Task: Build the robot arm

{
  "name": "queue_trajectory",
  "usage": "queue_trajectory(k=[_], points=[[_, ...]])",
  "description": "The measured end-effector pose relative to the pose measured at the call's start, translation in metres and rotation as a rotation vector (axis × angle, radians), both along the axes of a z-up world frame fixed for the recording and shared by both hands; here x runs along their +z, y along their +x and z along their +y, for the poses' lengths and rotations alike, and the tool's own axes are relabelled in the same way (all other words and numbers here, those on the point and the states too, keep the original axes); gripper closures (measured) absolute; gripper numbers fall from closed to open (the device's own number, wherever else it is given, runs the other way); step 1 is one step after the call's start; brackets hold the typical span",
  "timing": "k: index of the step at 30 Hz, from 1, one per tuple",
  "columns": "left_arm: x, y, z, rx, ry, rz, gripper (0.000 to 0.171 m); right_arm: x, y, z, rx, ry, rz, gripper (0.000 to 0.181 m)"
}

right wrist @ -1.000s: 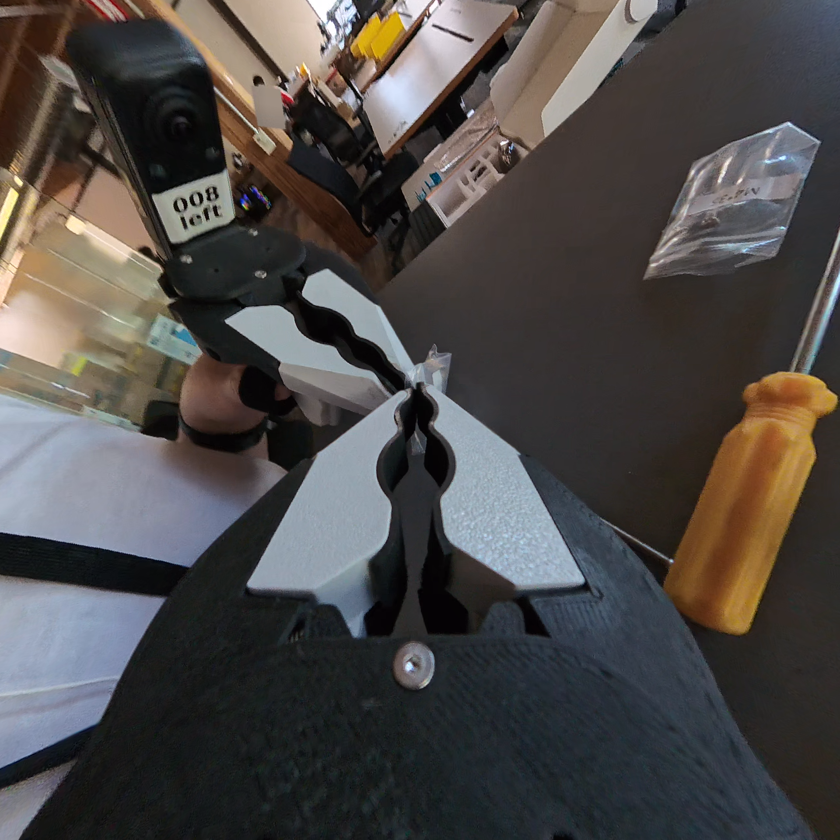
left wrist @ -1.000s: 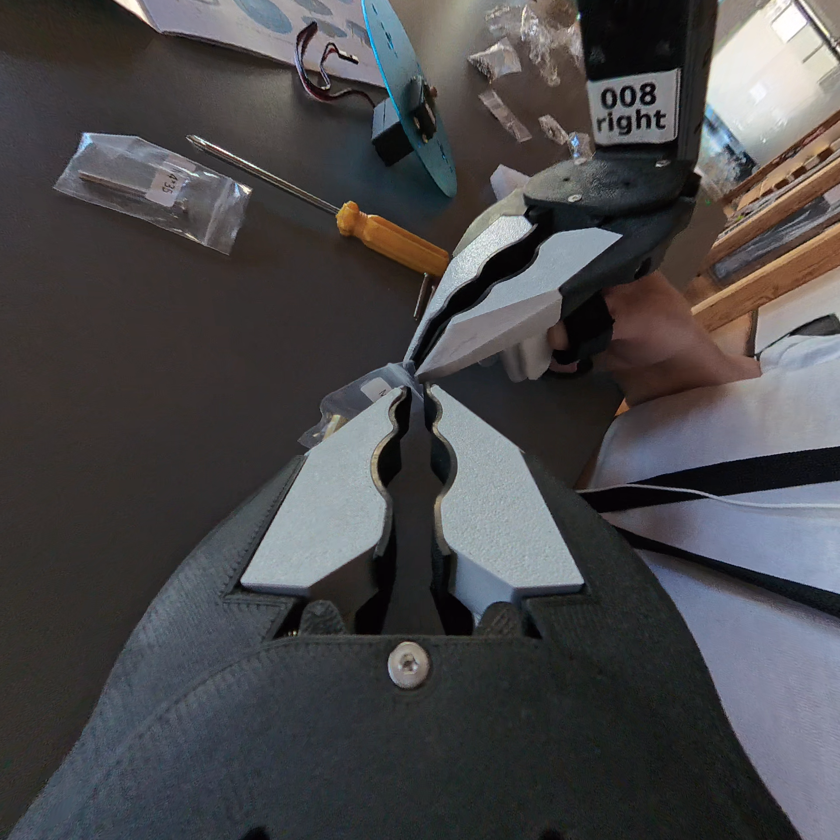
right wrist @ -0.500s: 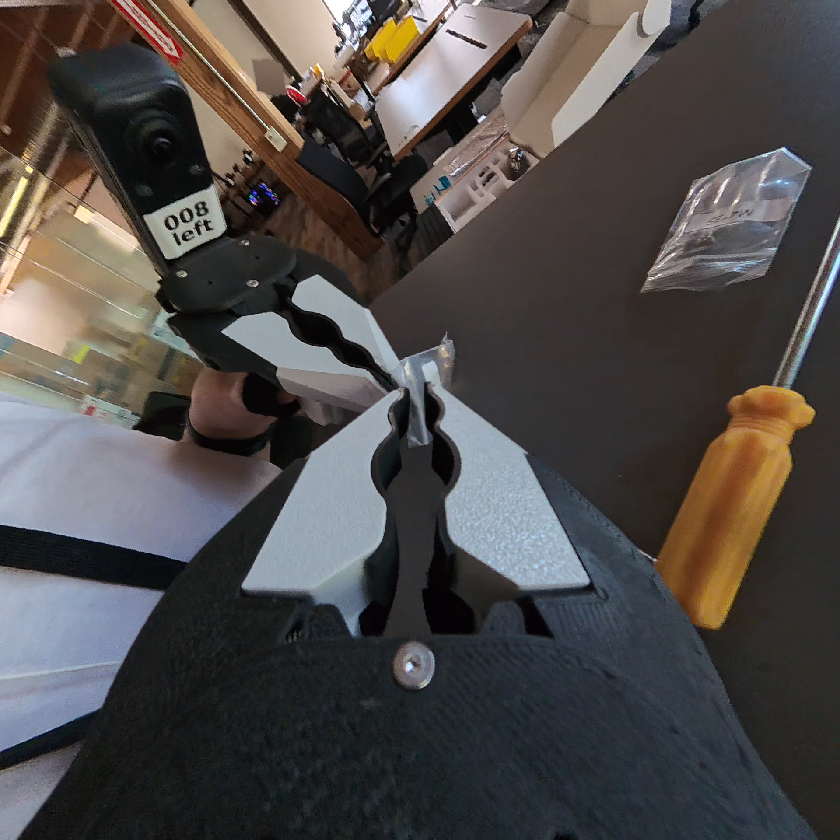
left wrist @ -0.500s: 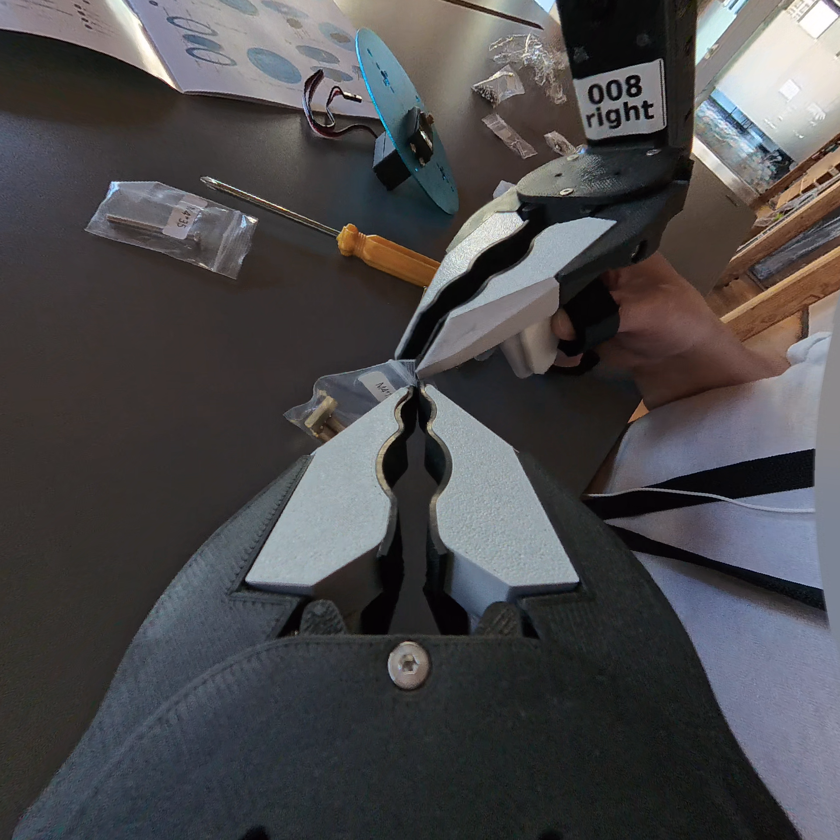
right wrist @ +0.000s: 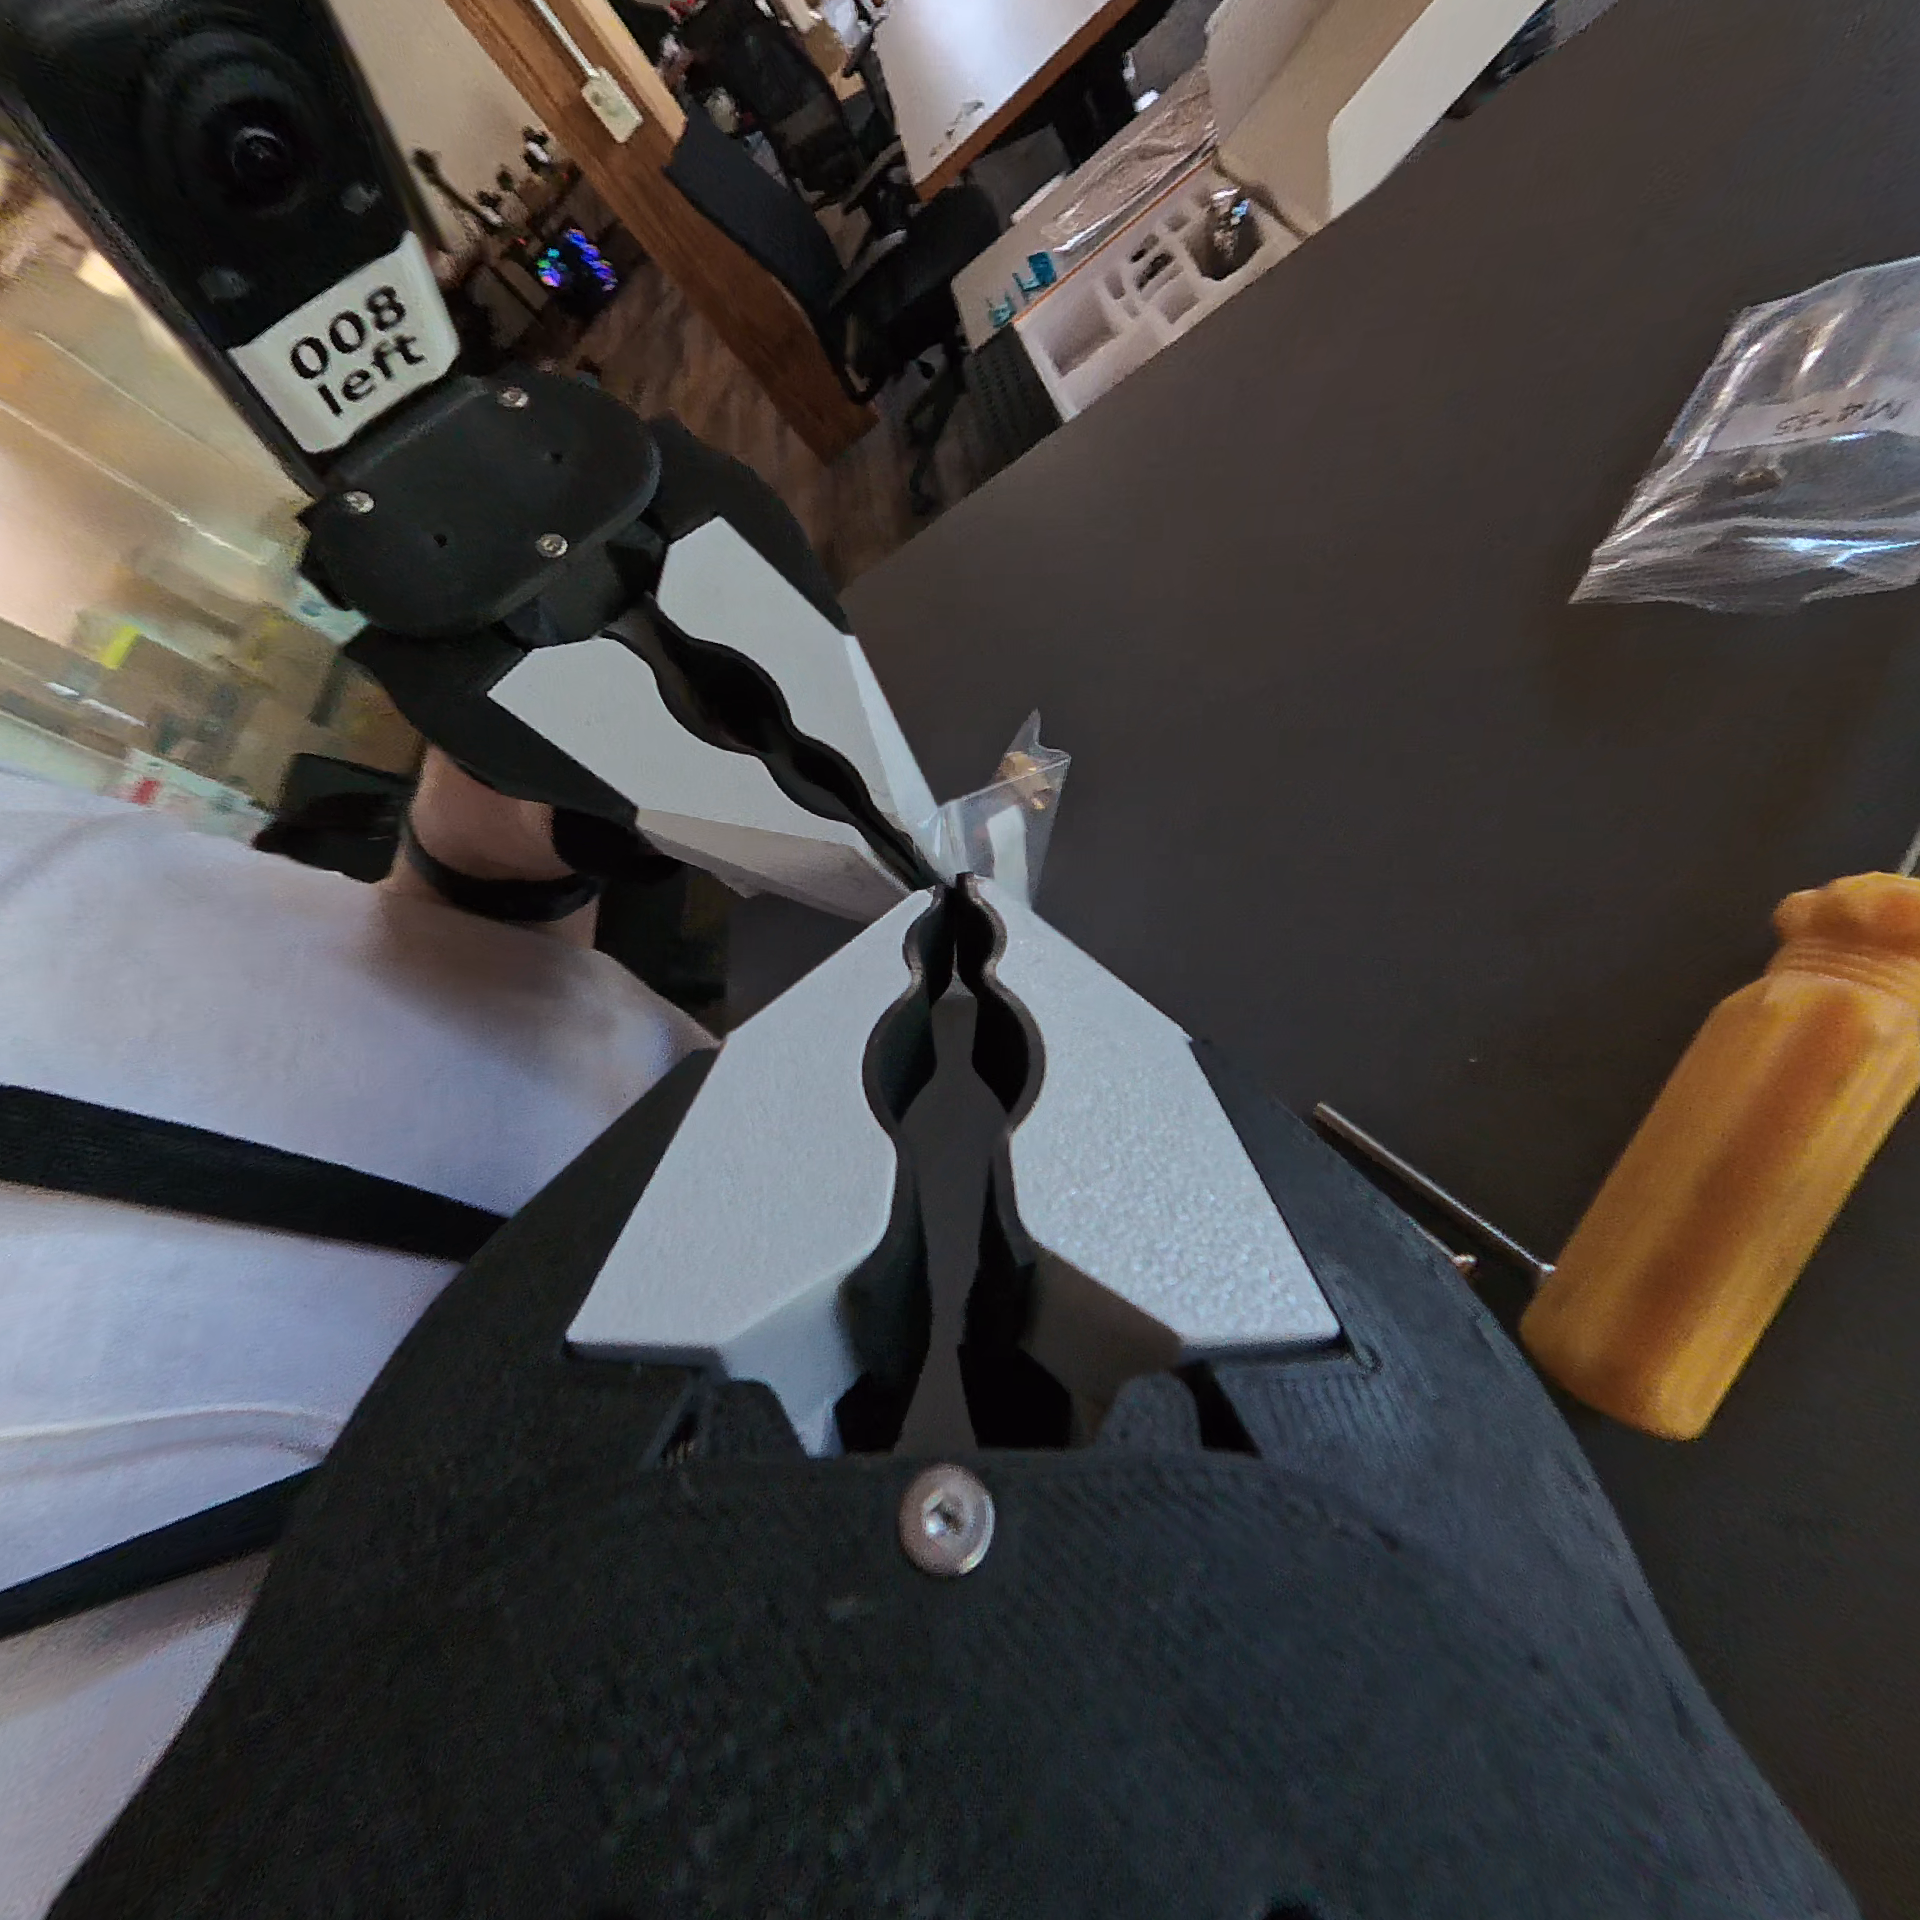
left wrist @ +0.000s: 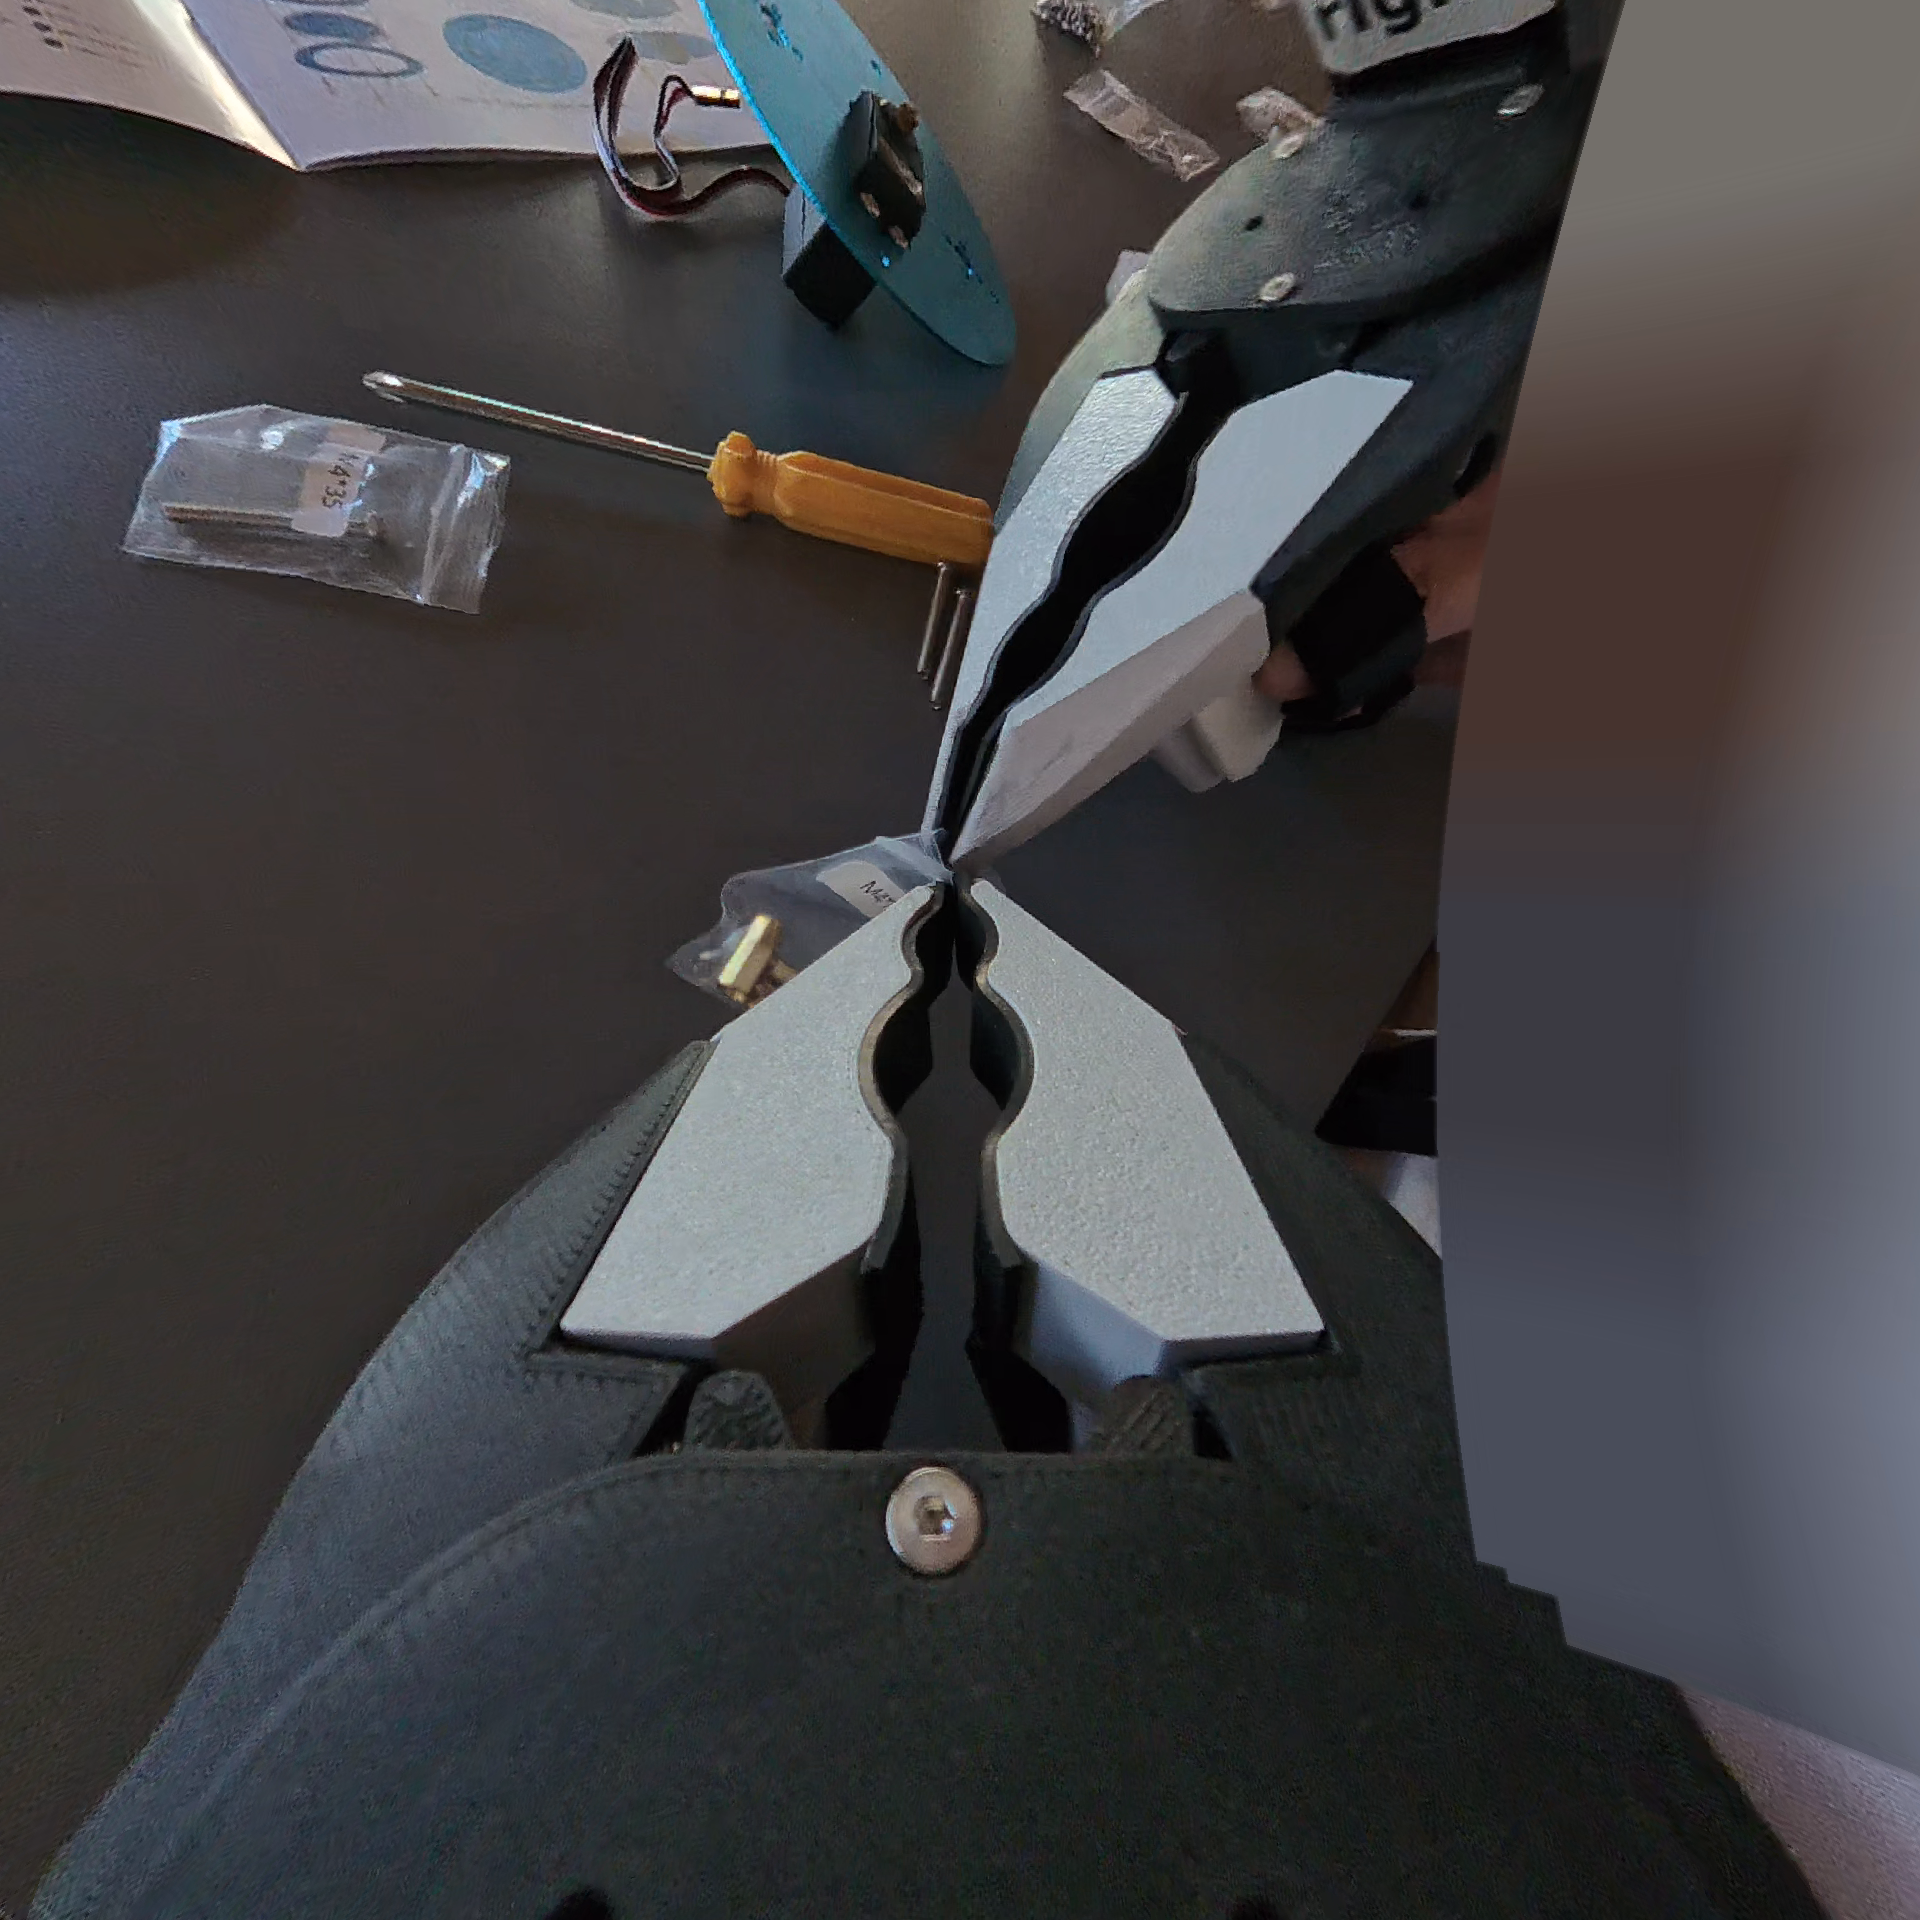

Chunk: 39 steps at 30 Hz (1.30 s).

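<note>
- Presently, the left claw (left wrist: 951, 894) and the right claw (left wrist: 943, 844) meet tip to tip above the dark bench (left wrist: 416, 831), each clamped on the same edge of a small clear hardware bag (left wrist: 800, 914).
- The bag hangs off the bench between the two tips; a brass fitting (left wrist: 750, 961) sits in its lower corner, and a white sticker is on its face.
- In the right wrist view the bag (right wrist: 1013, 805) stands just beyond the closed tips, the left claw (right wrist: 920, 873) gripping from the side.
- Judgement: the two grips sit close together on one edge, which looks like a pull-apart hold on the bag's mouth. Any such pull calls for firm clamping, or the thin film may slip.
- Lying near on the bench: a yellow-handled screwdriver (left wrist: 831, 499), a second bag of long screws (left wrist: 322, 504), two loose pins (left wrist: 948, 634), a teal disc with a servo (left wrist: 873, 197) and a printed leaflet (left wrist: 260, 73).
</note>
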<state>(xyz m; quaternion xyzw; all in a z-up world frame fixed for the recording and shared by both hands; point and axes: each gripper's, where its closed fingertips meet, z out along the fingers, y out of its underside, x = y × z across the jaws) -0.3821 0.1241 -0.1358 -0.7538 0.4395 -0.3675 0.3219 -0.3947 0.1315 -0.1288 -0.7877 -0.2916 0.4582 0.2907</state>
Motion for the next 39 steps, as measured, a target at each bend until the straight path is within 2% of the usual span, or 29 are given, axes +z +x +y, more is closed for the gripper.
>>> queue_trajectory(k=[5,15,23,26,32,39], points=[[-0.008,-0.003,0.006,0.073,-0.047,0.024,0.171,-0.01,0.003,0.008,-0.094,0.099,-0.114,0.181],[-0.01,-0.008,0.01,0.134,-0.1,-0.02,0.171,-0.015,0.002,0.009,-0.111,0.236,-0.253,0.181],[0.011,-0.008,0.002,0.063,-0.045,-0.119,0.171,0.006,-0.004,0.003,-0.044,0.18,-0.045,0.179],[0.016,-0.007,-0.003,0.034,-0.039,-0.156,0.171,0.009,-0.002,0.0,-0.013,0.178,-0.025,0.174],[0.02,-0.006,-0.008,-0.002,-0.041,-0.192,0.171,0.015,-0.004,-0.01,0.049,0.083,0.062,0.181],[0.018,-0.006,-0.004,0.018,-0.077,-0.208,0.171,0.01,-0.005,-0.01,0.044,0.019,0.059,0.167]])
